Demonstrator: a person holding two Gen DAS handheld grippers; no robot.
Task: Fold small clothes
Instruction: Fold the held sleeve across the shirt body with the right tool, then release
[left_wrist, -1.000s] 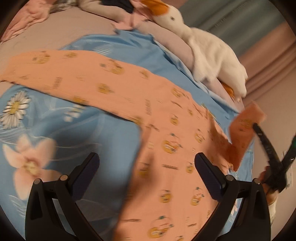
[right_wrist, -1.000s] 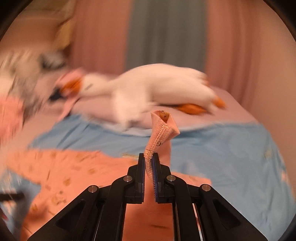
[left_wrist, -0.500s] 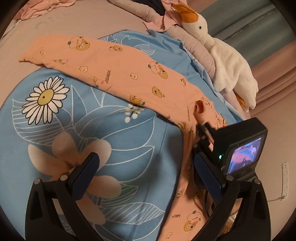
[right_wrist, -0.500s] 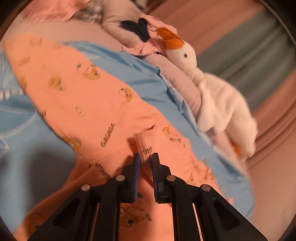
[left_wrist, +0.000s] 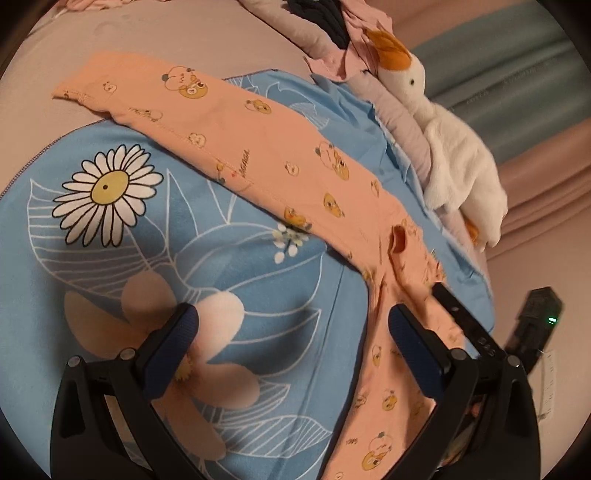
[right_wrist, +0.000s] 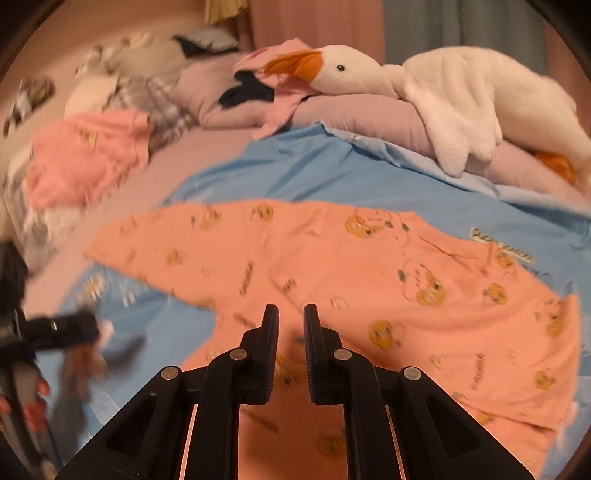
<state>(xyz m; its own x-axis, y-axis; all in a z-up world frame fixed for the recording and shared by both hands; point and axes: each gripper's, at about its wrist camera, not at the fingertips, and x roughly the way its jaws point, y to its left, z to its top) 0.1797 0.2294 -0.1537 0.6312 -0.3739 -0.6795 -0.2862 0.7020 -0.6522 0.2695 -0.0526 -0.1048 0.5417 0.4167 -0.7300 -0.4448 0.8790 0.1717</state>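
Small orange trousers (left_wrist: 258, 147) with yellow cartoon prints lie spread flat on a blue flowered sheet (left_wrist: 110, 236). One leg runs to the far left, the other toward me at the lower right. My left gripper (left_wrist: 291, 332) is open and empty above the sheet, beside the crotch. The right gripper shows in the left wrist view (left_wrist: 458, 314) as a black finger at the trousers' waist. In the right wrist view the right gripper (right_wrist: 290, 325) is slightly open and empty, just above the orange trousers (right_wrist: 369, 280).
A white plush goose (right_wrist: 443, 96) lies on a mauve pillow (right_wrist: 351, 114) along the far edge. A pile of pink and checked clothes (right_wrist: 88, 162) sits at the far left. A wall and curtain stand to the right (left_wrist: 535, 92).
My right gripper let go of the trousers' corner, which now lies flat, and drew back with its jaws a little apart. My left gripper stayed open and shifted slightly.
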